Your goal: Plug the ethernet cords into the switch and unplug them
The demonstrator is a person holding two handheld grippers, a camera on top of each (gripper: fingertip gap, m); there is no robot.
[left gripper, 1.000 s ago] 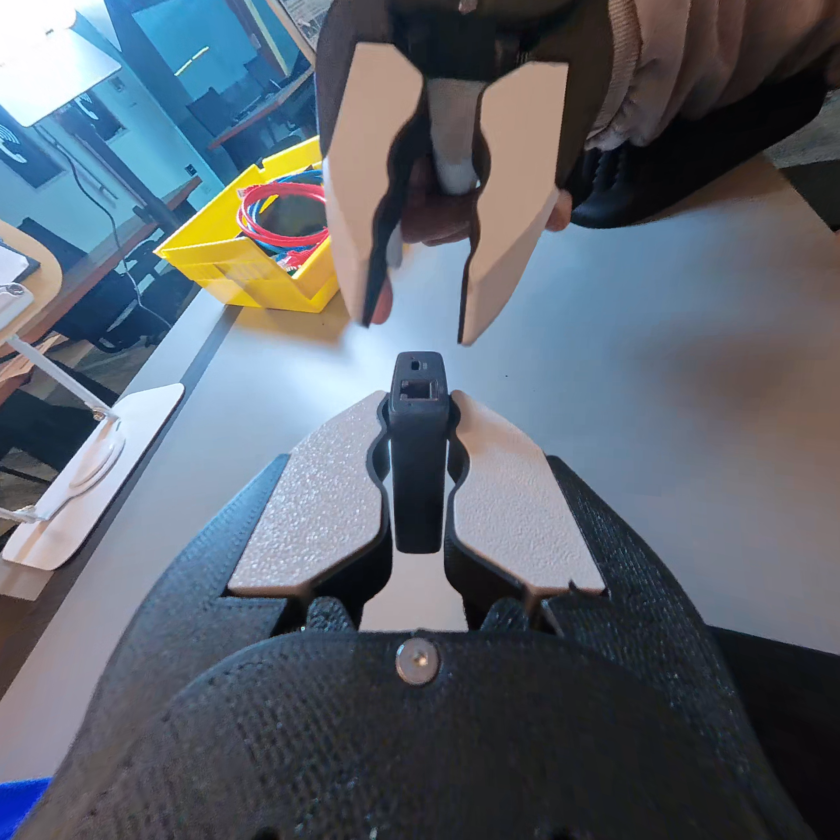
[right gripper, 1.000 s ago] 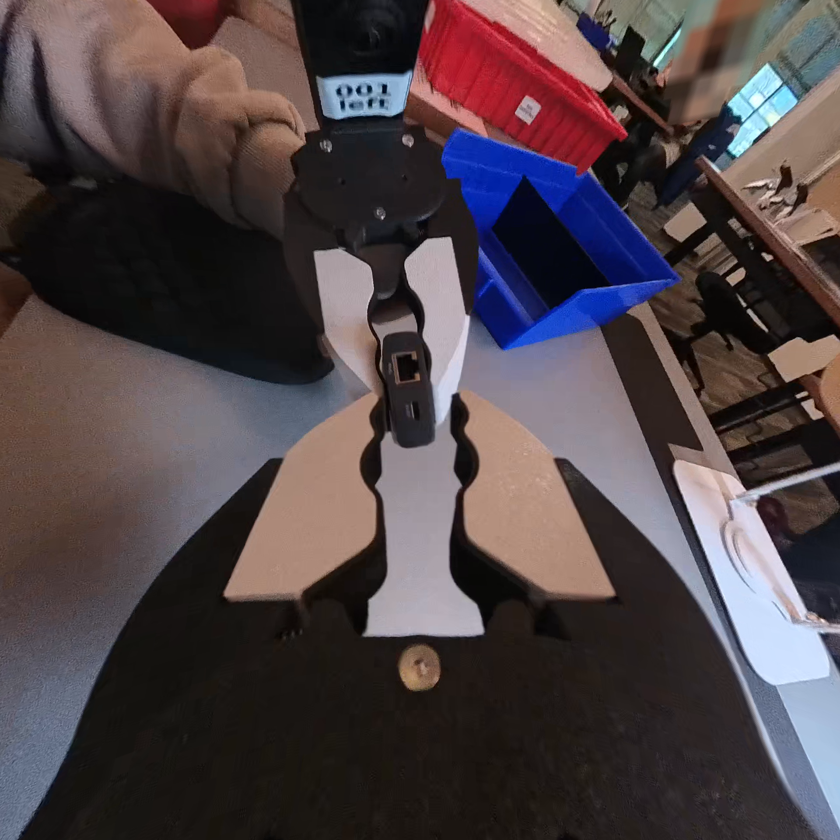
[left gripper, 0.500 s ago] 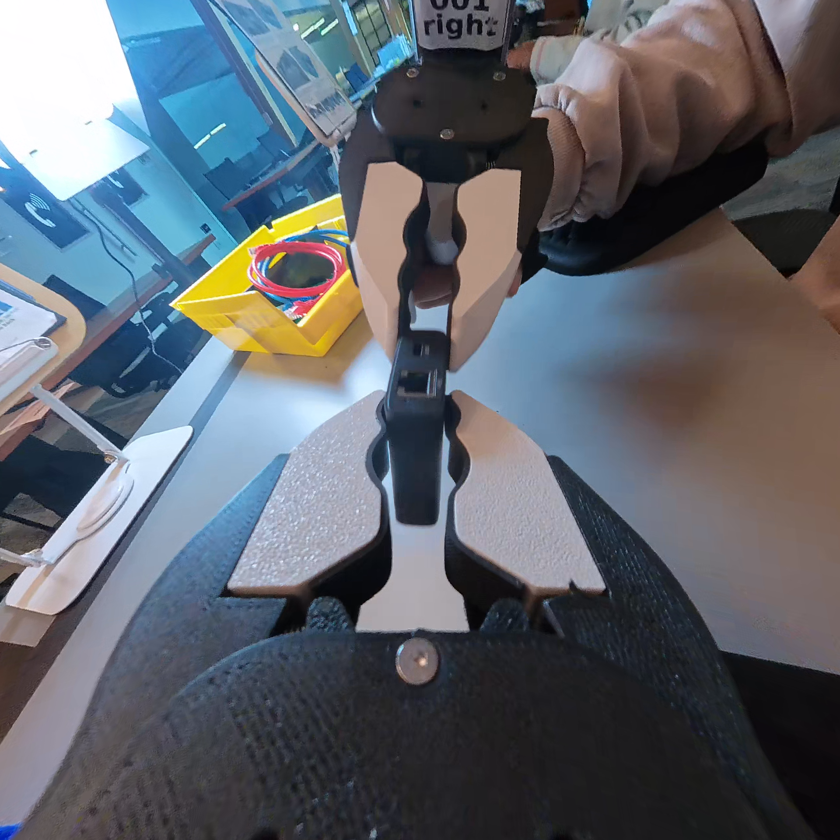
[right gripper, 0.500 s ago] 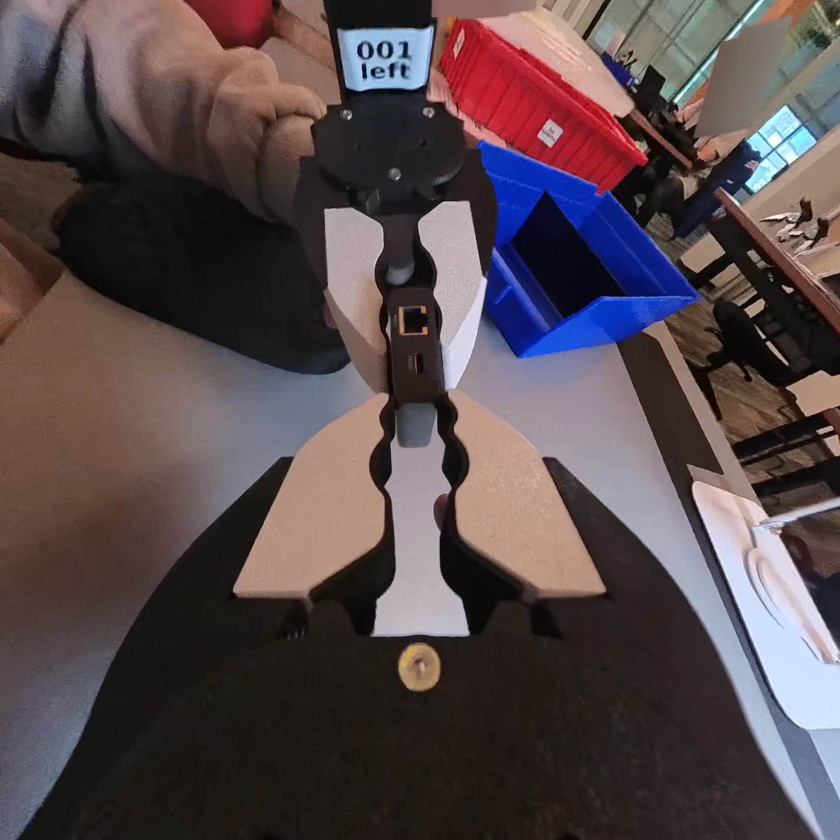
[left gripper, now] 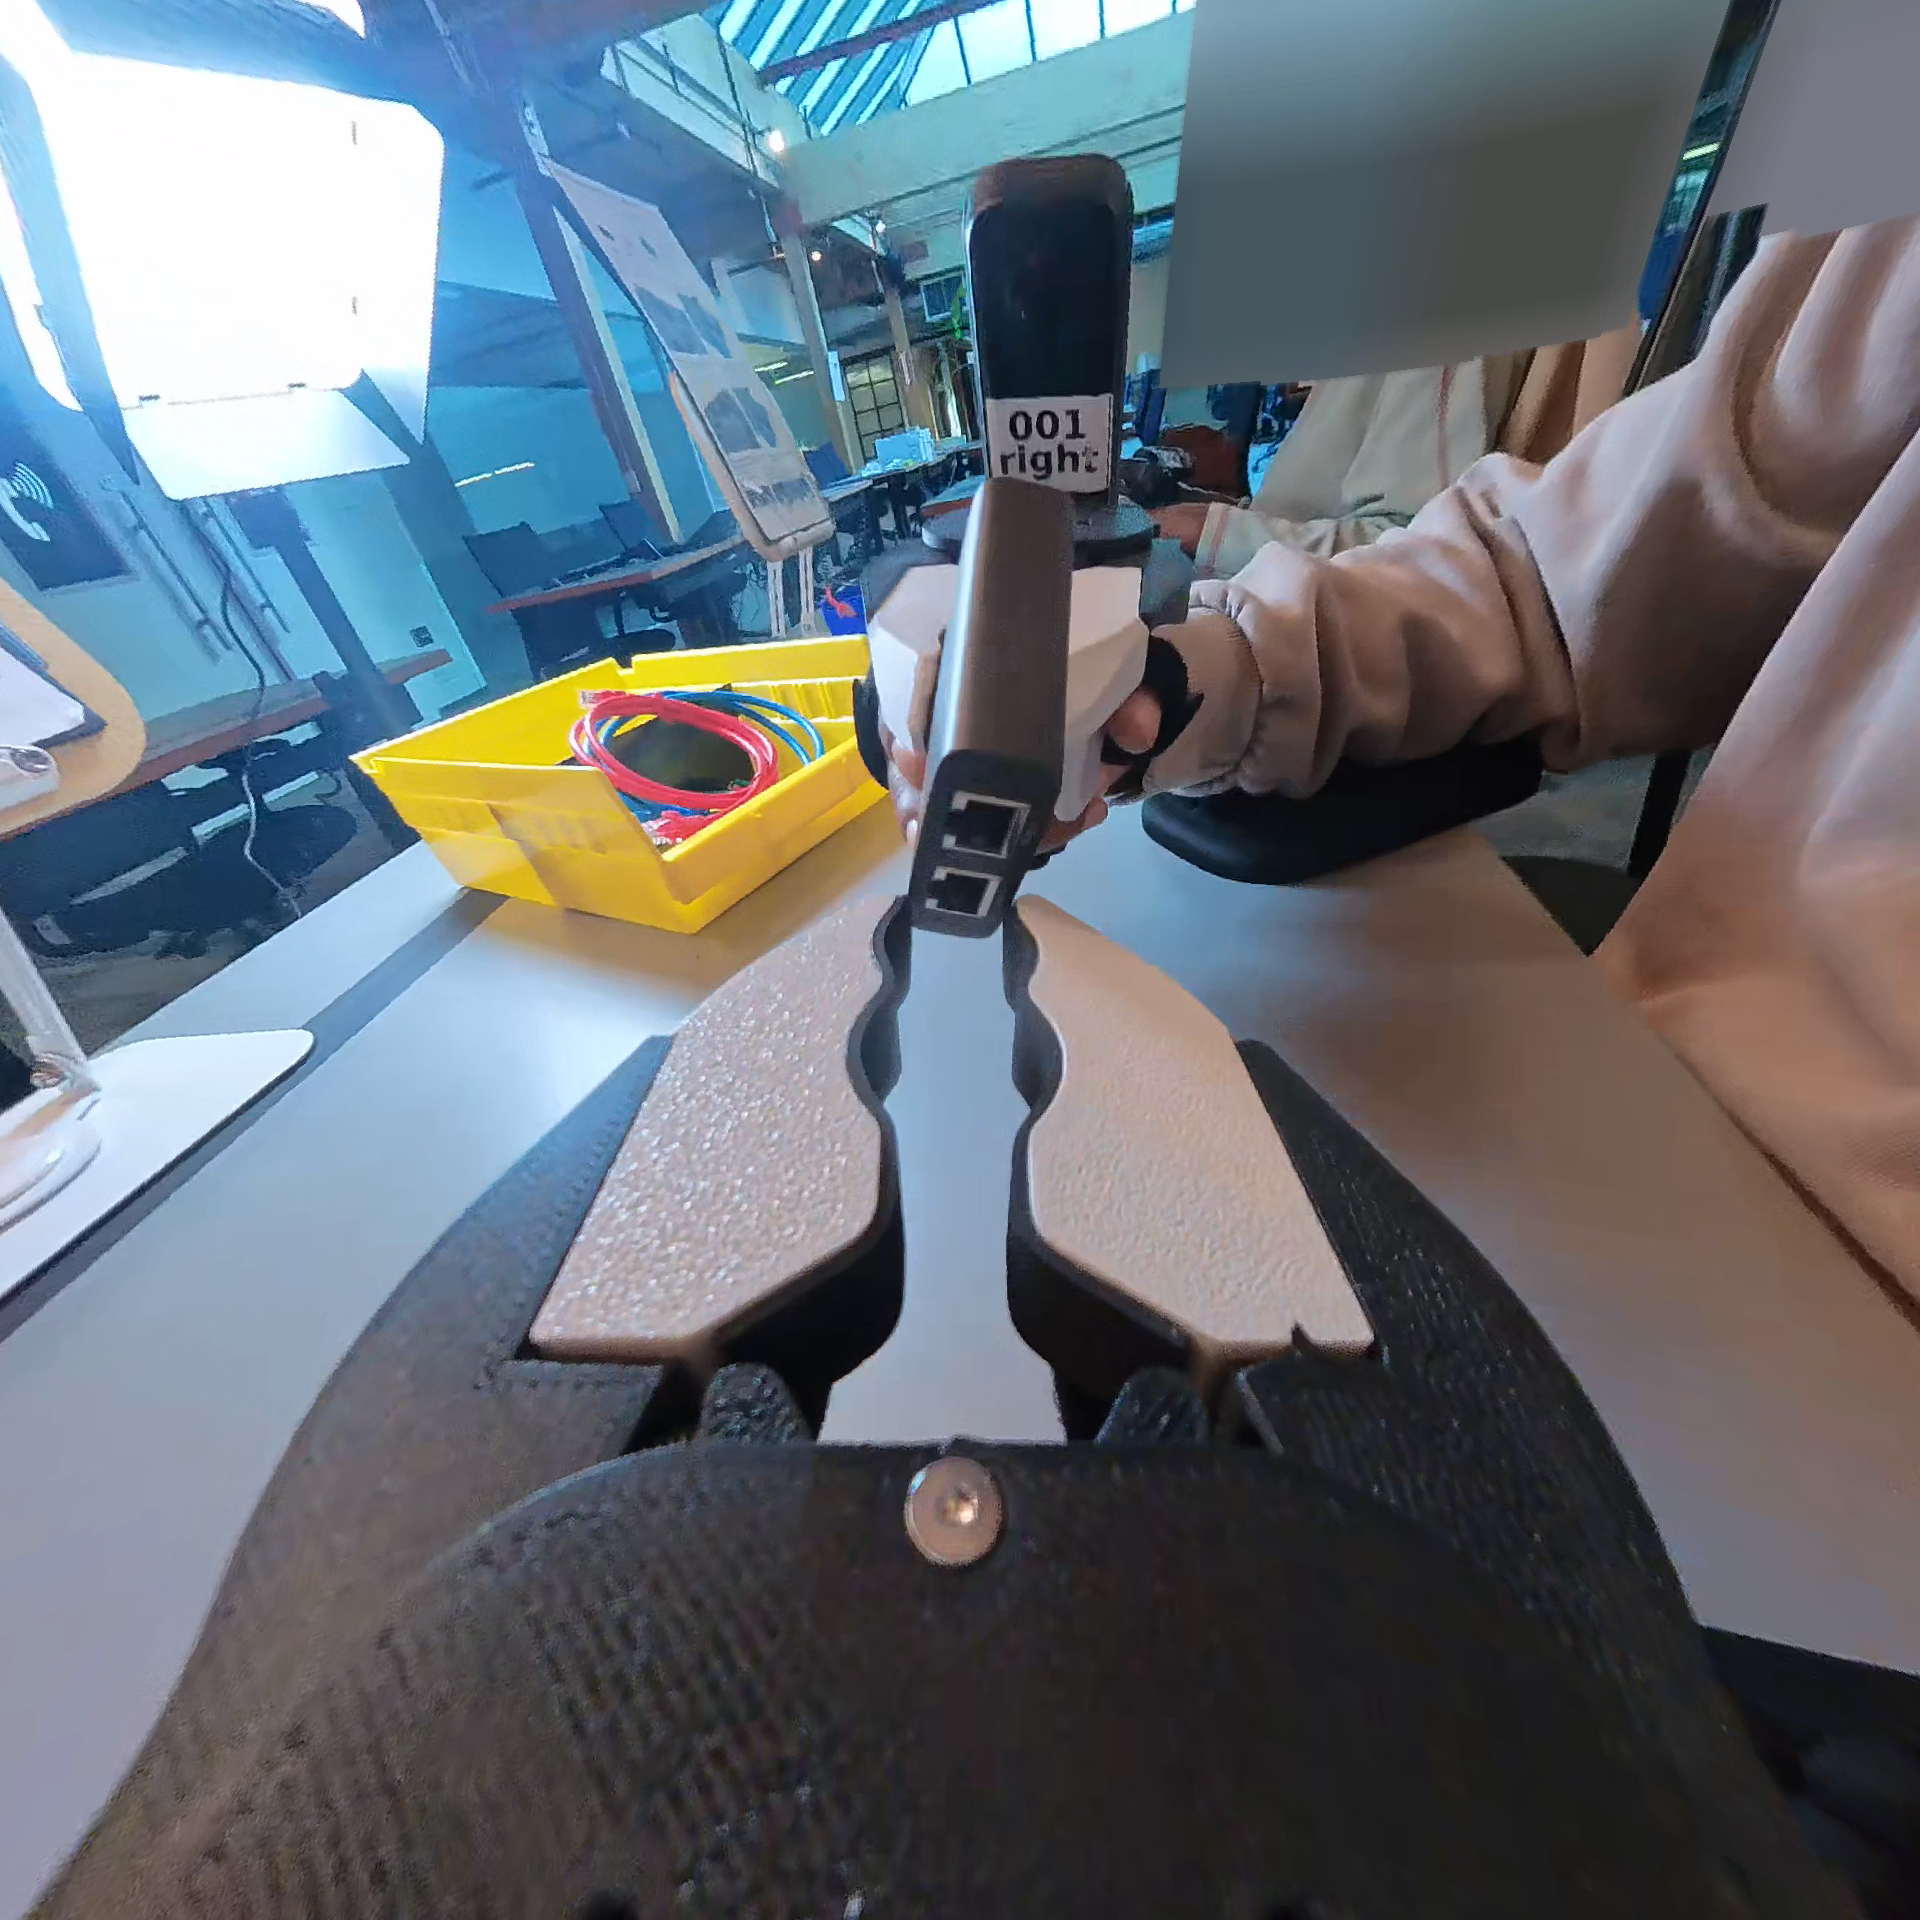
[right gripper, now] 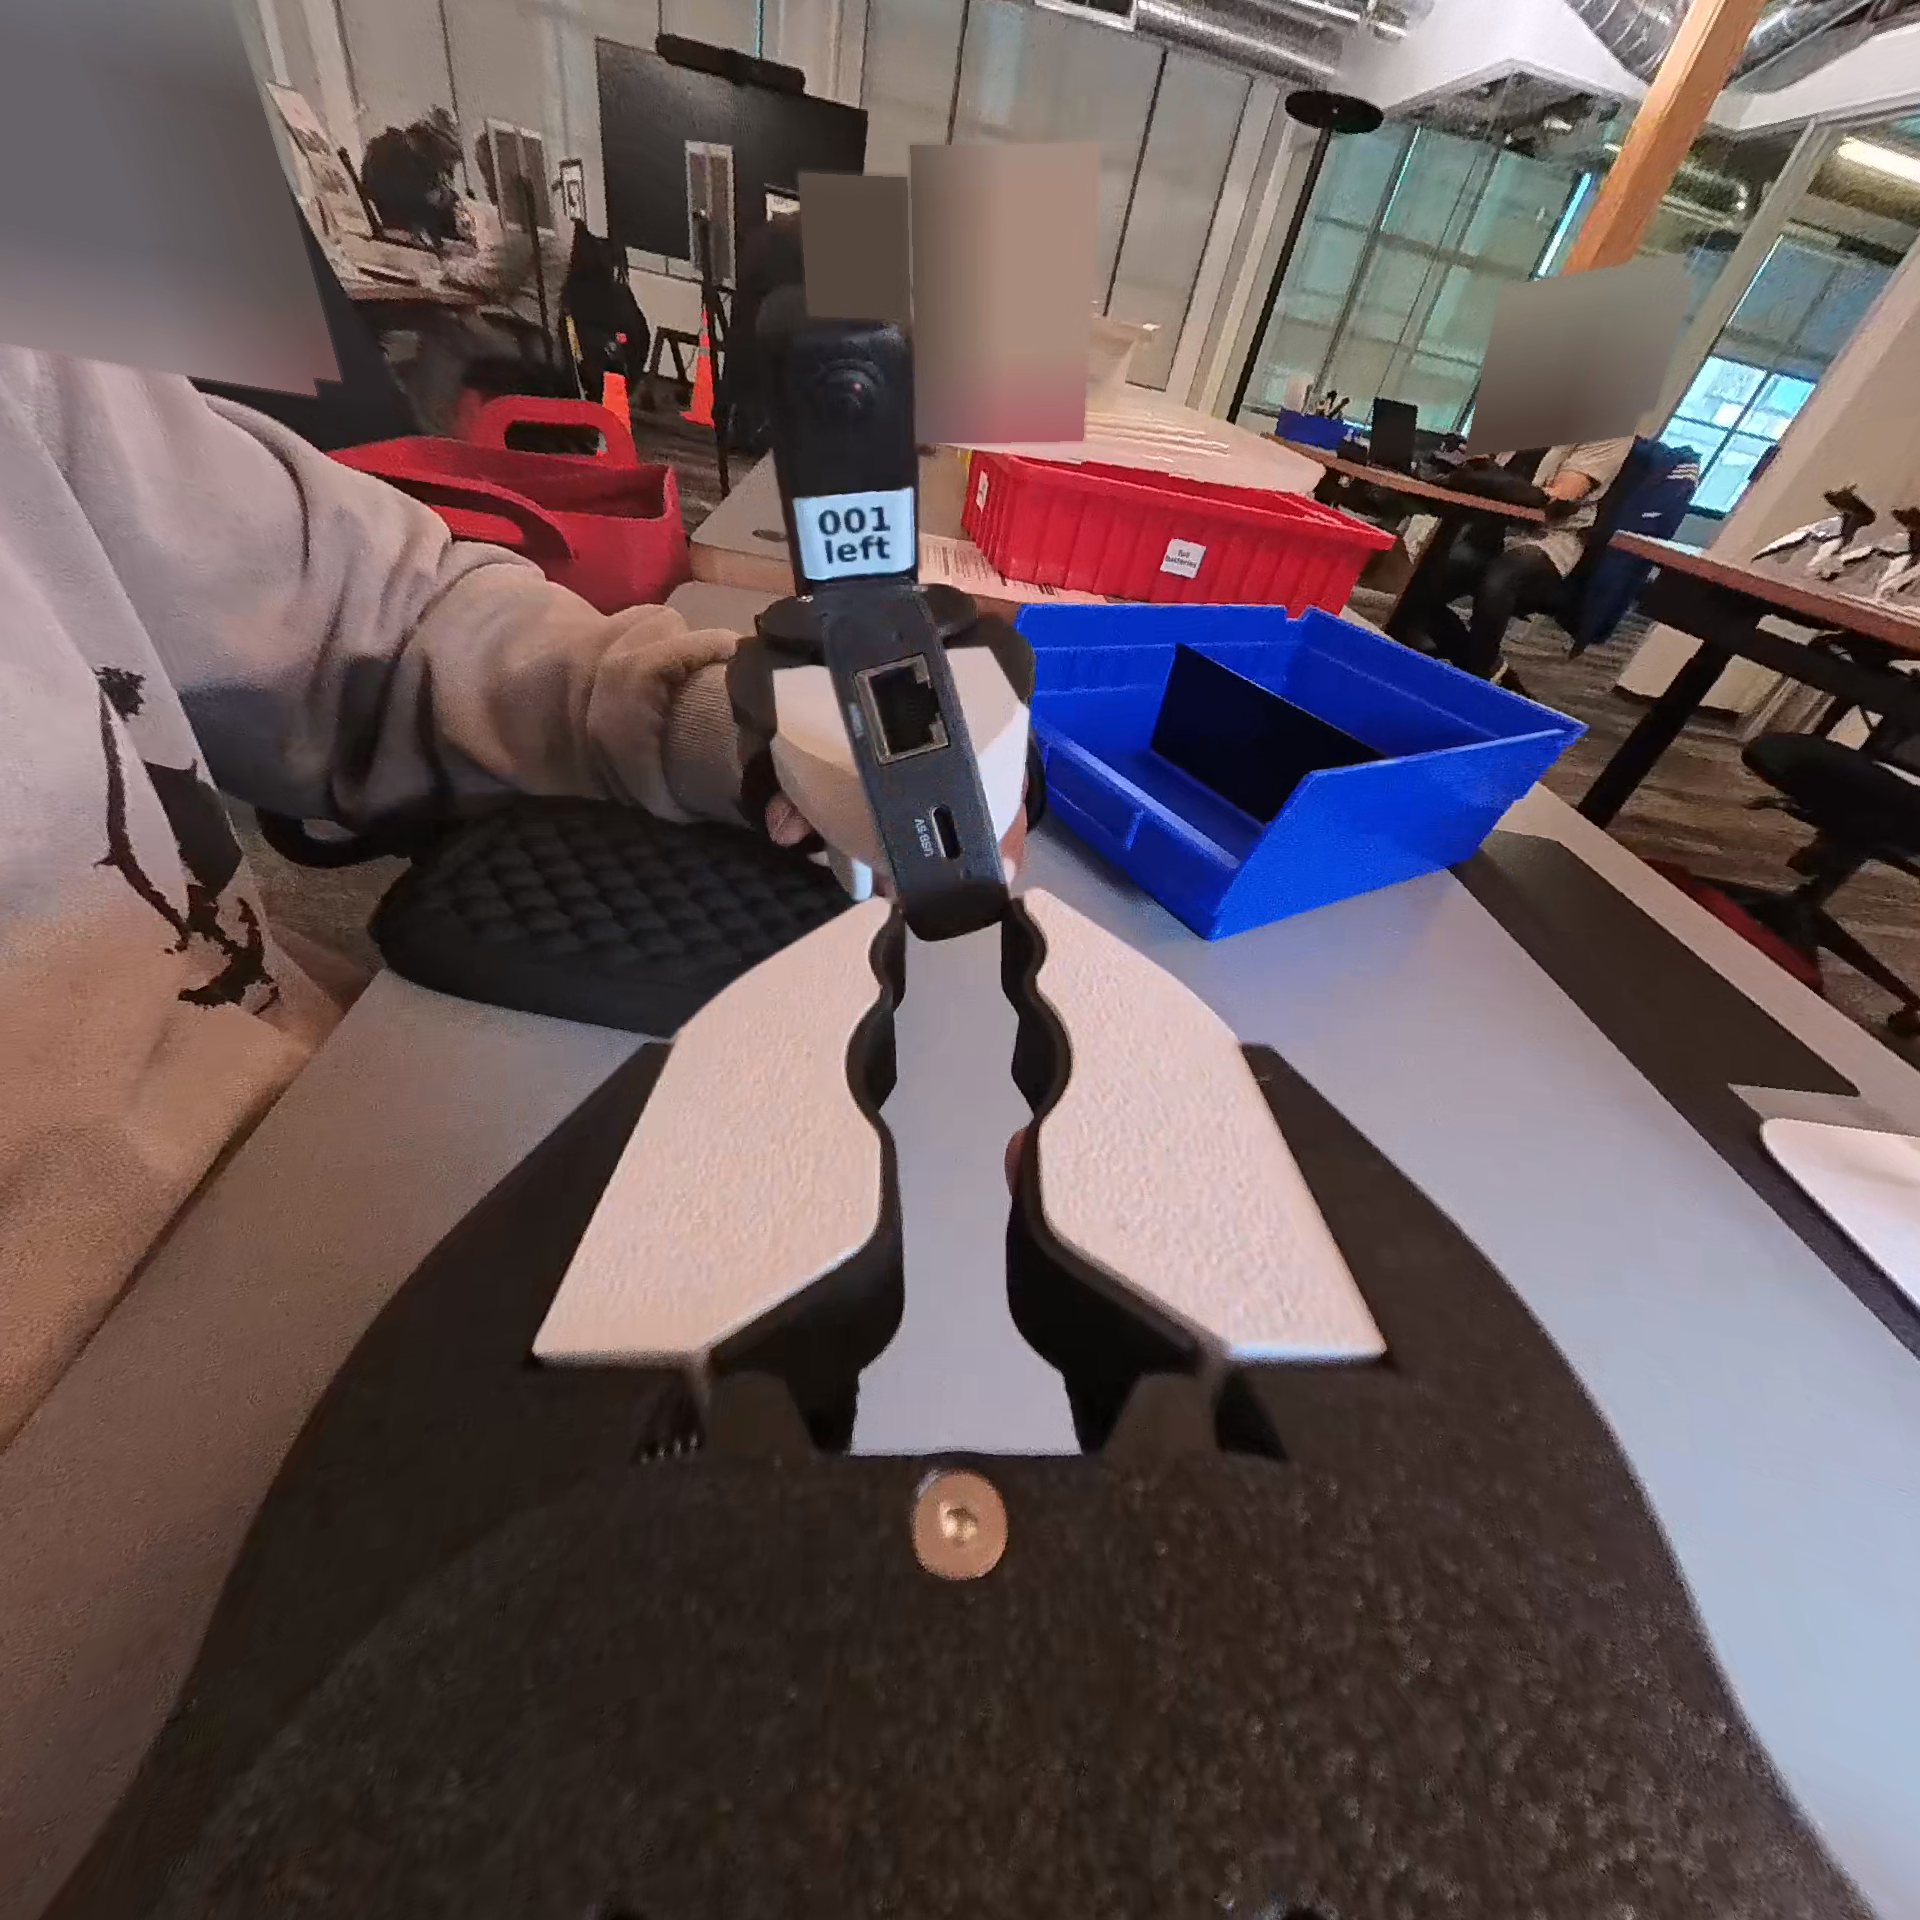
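The switch (left gripper: pixel 971 842) is a slim dark box held above the grey table (left gripper: pixel 1403 1091), between my two grippers, which face each other. Two empty ports face the left wrist view. One empty port and a small slot show in the right wrist view (right gripper: pixel 914 769). My left gripper (left gripper: pixel 961 916) pinches its lower end with the fingertips. My right gripper (right gripper: pixel 956 920) does the same from the other side, and its white fingers (left gripper: pixel 1096 665) flank the box. Red and blue ethernet cords (left gripper: pixel 675 748) lie coiled in a yellow bin (left gripper: pixel 582 842). No cord is plugged in.
A blue bin (right gripper: pixel 1351 831) stands on the table beyond the left gripper, with a red bin (right gripper: pixel 1143 530) behind it. A black padded rest (right gripper: pixel 603 904) lies under the person's sleeve (left gripper: pixel 1507 623). A white lamp base (left gripper: pixel 135 1122) sits at the table edge. The grippers' ends are close to 5 cm from one another.
My right gripper came in open and shut on the switch's tip. The switch slid out from deep between my left fingers to their tips and tilted upward. Both grippers have risen.
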